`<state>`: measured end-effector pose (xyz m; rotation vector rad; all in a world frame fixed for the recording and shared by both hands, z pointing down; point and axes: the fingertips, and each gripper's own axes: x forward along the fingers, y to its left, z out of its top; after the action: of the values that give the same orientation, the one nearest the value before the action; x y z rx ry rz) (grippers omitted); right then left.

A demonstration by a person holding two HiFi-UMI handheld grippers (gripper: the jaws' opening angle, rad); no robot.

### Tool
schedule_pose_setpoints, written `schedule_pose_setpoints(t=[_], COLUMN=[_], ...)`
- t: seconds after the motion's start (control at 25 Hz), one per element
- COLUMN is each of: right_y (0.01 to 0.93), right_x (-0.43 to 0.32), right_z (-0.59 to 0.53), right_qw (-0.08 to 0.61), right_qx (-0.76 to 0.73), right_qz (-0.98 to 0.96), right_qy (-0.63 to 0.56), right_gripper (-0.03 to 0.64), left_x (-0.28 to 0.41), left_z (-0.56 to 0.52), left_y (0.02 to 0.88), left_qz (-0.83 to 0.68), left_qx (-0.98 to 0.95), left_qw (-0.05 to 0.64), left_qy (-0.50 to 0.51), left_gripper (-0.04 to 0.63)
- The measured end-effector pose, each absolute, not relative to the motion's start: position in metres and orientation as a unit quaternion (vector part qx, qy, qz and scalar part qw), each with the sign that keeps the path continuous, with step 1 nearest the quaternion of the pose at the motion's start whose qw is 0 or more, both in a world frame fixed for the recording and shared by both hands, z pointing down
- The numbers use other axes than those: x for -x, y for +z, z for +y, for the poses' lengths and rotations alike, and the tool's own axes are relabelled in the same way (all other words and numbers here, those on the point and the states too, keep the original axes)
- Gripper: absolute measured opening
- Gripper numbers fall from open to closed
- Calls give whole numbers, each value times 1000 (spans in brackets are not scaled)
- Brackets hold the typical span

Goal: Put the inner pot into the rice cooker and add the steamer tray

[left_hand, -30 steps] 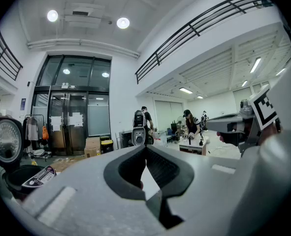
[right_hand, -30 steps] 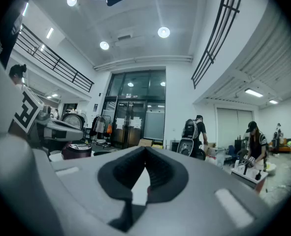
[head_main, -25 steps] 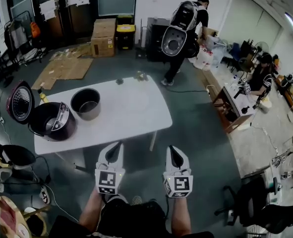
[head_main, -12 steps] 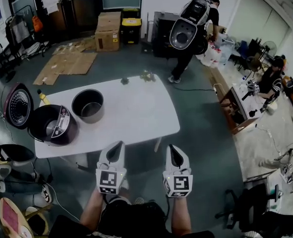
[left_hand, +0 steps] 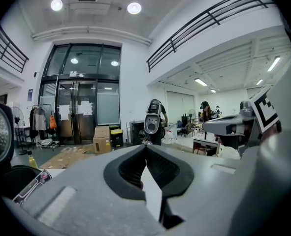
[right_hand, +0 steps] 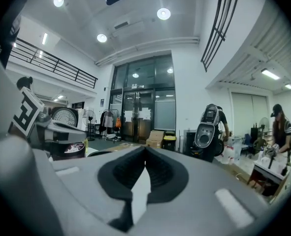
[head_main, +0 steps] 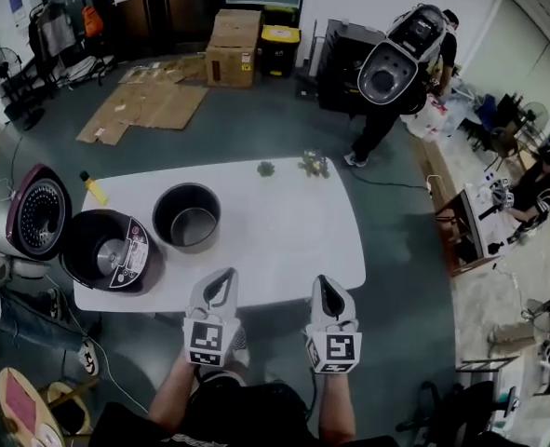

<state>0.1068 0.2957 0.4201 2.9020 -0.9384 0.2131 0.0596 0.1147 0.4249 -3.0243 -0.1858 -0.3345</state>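
Metal inner pot (head_main: 187,217) stands just beside the open rice cooker (head_main: 112,250). My left gripper (head_main: 224,276) and right gripper (head_main: 324,282) are closed and empty, well apart from the cooker. I should open them, then take the rim from two sides.

Head view: heavy fisheye, room lines bow toward edges. Light dim, flat, greyish; low contrast. White table (head_main: 284,222) brightest surface, no hard shadows on it; floor (head_main: 386,277) darker under table's near edge. Fine detail soft overall.

Gripper views: black vignette rings both frames. Round ceiling lights (left_hand: 134,7) blown out, slight halo; strip lights (left_hand: 200,81) glare at right. Left gripper (left_hand: 145,146) and right gripper (right_hand: 145,150) close to lens, out of focus, evenly lit; background sharper.
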Motion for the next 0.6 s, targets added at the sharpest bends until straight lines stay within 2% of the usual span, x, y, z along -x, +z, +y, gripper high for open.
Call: schedule_pose_setpoints(t=[0.28,0.6], right_y=[437,448], right_x=[-157,-189], right_z=[211,122], right_qw=[53,65], right_qx=[-933,-908], right_qz=[-346,-406], right_qy=[80,85], right_gripper=[5,5], left_x=[-96,-103], left_z=[26,-51], left_y=[445,458], left_qz=[-14,46], left_qx=[992,991], left_qw=[32,20], left_qy=[-121,-127], left_gripper=[11,11])
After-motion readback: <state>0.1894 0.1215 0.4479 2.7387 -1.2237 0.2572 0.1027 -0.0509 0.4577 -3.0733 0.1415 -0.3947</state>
